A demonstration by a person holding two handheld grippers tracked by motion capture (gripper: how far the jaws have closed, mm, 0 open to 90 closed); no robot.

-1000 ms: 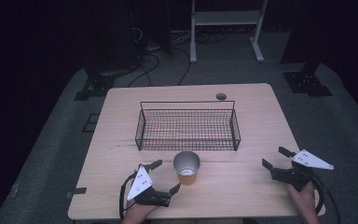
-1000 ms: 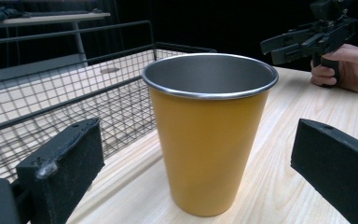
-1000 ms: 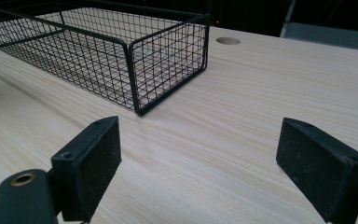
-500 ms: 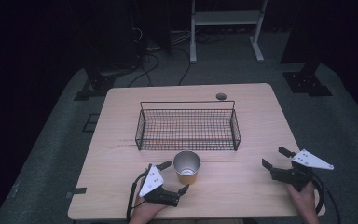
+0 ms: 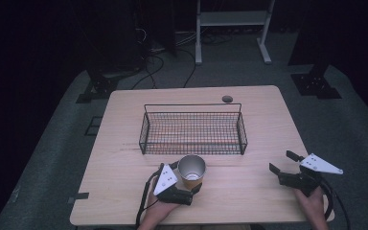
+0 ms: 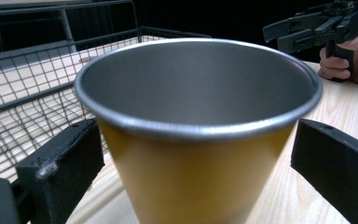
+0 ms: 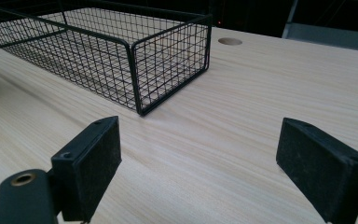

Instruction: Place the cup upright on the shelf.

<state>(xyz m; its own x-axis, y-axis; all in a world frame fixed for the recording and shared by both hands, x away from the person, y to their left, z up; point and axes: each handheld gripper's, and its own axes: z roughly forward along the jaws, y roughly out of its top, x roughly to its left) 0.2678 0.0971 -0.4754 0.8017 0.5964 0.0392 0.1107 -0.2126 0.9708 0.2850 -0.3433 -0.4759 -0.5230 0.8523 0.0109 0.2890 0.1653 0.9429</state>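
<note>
Cup (image 5: 191, 169), metal w/ yellow outside, stands upright on the table (image 5: 124, 158) just in front of the wire basket (image 5: 193, 128), near the front edge, approx 6 o'clock from the basket's middle. Looks empty.

Left gripper (image 5: 188, 180) has its jaws spread either side of the cup; in the left gripper view the cup (image 6: 198, 126) sits between the pads, gap showing on both sides, so not pinched yet. Cup is at 12 o'clock from that gripper, close in.

Step in hand, prob.: grasp the cup. To do it well: keep the jaws level, close evenly below the rim on the tapered wall, don't shove it toward the basket; thin wall may slip, so squeeze firm but not hard.

Right gripper (image 5: 284, 167) rests w/ jaws spread at approx 3 o'clock from the cup, well apart, holding nothing.
</note>
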